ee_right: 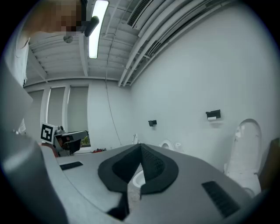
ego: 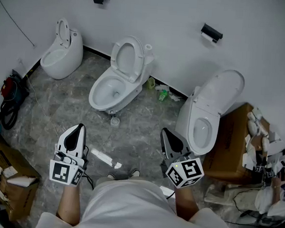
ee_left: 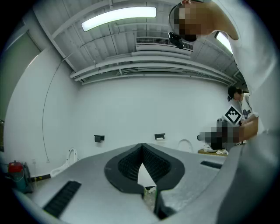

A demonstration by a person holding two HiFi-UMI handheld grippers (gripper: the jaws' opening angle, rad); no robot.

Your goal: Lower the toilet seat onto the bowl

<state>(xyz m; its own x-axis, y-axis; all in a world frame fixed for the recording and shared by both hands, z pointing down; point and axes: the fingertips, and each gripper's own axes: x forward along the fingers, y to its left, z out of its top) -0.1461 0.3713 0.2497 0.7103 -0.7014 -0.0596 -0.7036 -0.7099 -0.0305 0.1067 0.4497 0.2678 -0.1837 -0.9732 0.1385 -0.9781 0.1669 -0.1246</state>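
While both grippers hang in mid-air above the floor (ego: 60,105), all three toilets along the wall (ego: 163,20) stand well ahead of them, untouched. The middle toilet's seat (ego: 116,60) is up. Its oval stands nearly on end, leaning back toward the wall, with the long axis running up from the hinge and the open face turned into the room. Its bowl (ego: 96,91) lies below and in front of it, open, with its nose pointing out from the wall and a little toward the left gripper's side.

The left toilet (ego: 63,57) also has its seat up. The right toilet (ego: 190,124) has its lid (ego: 224,90) raised against the wall, just beside a box (ego: 233,142).

The left gripper (ego: 77,127) is held about level, aimed at the wall between the left and middle toilets. Its own view shows the jaw tips (ee_left: 141,144) pressed together with nothing between them. The right gripper (ego: 164,131) sits near the right toilet's bowl without touching it. It points slightly down, toward the middle toilet. Its jaw tips (ee_right: 141,145) likewise meet and hold nothing.
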